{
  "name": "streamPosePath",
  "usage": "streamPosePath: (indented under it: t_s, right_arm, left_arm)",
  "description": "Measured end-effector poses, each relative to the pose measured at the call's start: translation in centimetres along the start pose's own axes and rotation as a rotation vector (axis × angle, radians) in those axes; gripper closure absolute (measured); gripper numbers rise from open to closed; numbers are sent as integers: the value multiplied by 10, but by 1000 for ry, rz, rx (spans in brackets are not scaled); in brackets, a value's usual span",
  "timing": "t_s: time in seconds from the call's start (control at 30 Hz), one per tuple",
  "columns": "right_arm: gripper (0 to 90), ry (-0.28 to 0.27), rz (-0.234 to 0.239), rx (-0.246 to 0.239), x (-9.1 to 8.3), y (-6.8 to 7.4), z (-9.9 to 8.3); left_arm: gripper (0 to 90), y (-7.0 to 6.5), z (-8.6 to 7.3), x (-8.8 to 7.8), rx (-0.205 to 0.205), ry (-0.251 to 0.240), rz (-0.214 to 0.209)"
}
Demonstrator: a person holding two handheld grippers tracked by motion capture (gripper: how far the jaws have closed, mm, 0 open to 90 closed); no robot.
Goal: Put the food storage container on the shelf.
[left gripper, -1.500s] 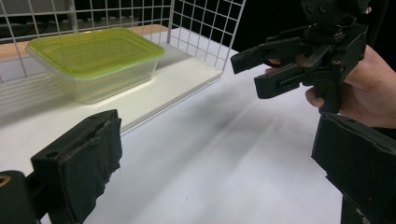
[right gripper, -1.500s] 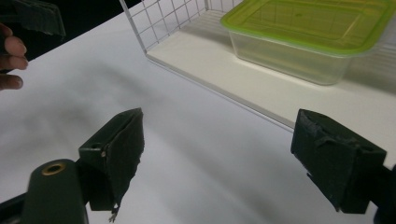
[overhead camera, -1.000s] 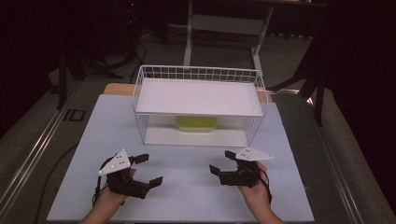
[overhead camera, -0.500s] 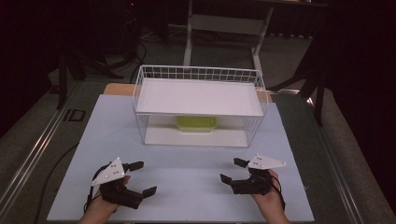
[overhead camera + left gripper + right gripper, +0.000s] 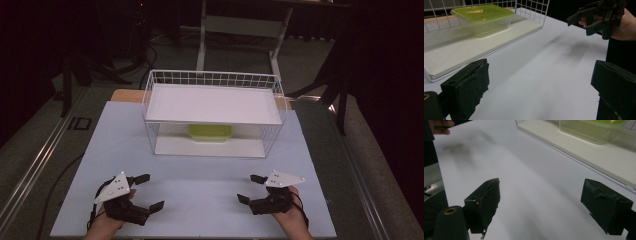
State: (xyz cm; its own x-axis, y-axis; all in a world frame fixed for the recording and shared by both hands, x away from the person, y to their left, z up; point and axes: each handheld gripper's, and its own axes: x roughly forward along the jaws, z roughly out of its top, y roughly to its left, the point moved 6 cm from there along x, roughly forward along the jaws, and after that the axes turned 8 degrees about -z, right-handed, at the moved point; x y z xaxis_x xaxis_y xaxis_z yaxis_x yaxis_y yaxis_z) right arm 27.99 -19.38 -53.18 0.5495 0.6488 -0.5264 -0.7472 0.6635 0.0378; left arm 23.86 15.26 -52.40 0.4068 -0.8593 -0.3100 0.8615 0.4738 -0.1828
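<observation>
My left gripper [image 5: 150, 191] sits near the table's [image 5: 200, 200] front left corner, jaws spread wide with nothing between them. My right gripper [image 5: 251, 188] sits near the front right corner, equally wide and empty. The wire rack [image 5: 212, 80] stands at the back edge, a green-lidded box [image 5: 210, 132] on its lower shelf under the white board [image 5: 212, 104].
</observation>
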Motion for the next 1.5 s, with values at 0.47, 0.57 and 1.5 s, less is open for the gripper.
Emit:
streamPosePath:
  t_s: [0.47,0.57,1.5]
  right_arm:
    - [159,3,-4,-17,0,-9,-16]
    - [158,3,-8,-3,-3,-16,-18]
    - [146,-20,4,6,-8,-30,-17]
  left_arm:
    - [25,3,-9,1,25,32,25]
    - [25,5,-10,-1,35,36,43]
    - [26,12,-7,-7,13,-15,55]
